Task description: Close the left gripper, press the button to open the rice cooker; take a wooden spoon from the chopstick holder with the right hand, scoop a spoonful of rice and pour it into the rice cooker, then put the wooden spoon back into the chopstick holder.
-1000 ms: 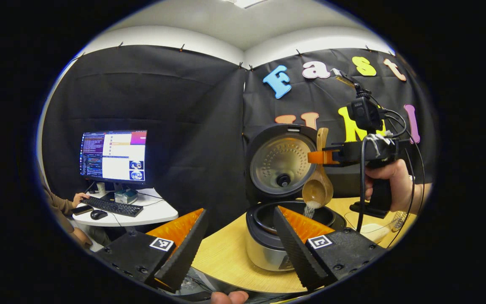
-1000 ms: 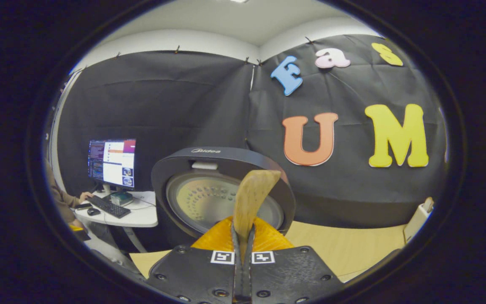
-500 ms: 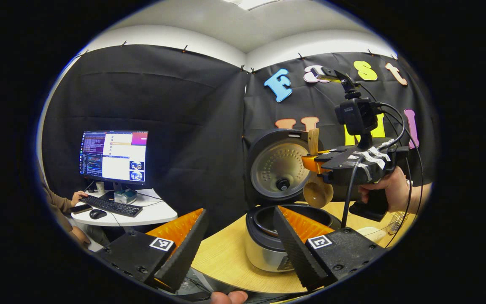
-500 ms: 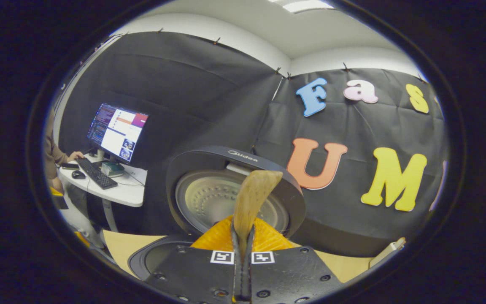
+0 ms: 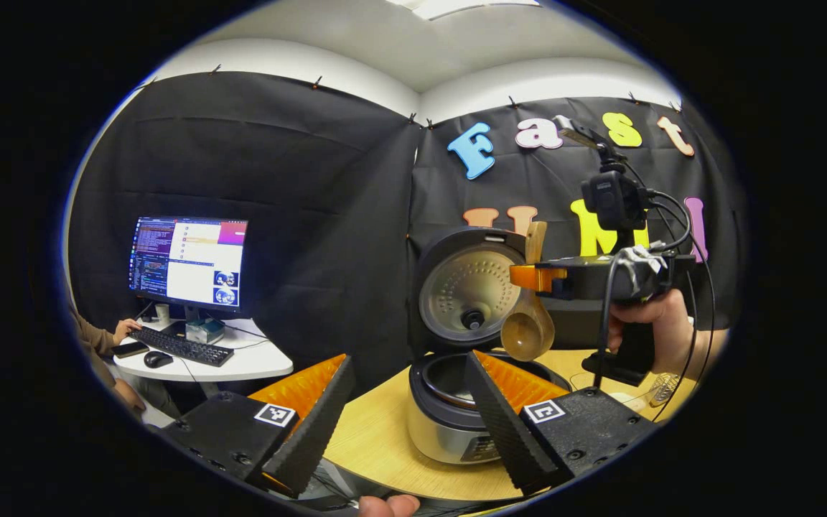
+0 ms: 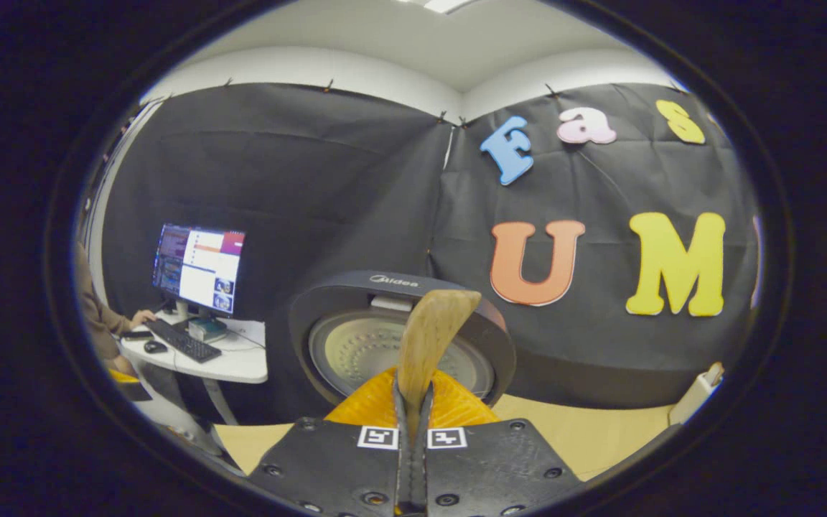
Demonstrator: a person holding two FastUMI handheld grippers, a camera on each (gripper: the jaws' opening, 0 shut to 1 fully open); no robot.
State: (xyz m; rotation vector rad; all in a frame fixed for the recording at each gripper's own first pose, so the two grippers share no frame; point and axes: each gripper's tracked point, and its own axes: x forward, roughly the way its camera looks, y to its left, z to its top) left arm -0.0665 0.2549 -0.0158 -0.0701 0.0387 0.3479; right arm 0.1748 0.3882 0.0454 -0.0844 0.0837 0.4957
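Left hand-held gripper [image 5: 406, 402] spread, right hand-held gripper [image 6: 413, 402] clamped

The rice cooker [image 5: 449, 409] is seen with its lid up; the wooden spoon [image 5: 528, 327] is held above it, bowl down.

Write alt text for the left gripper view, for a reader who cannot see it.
The right hand-held gripper holds a wooden spoon upright, bowl down, above an open rice cooker on a wooden table. The left hand-held gripper is open in the foreground, and a monitor glows on a desk at left.
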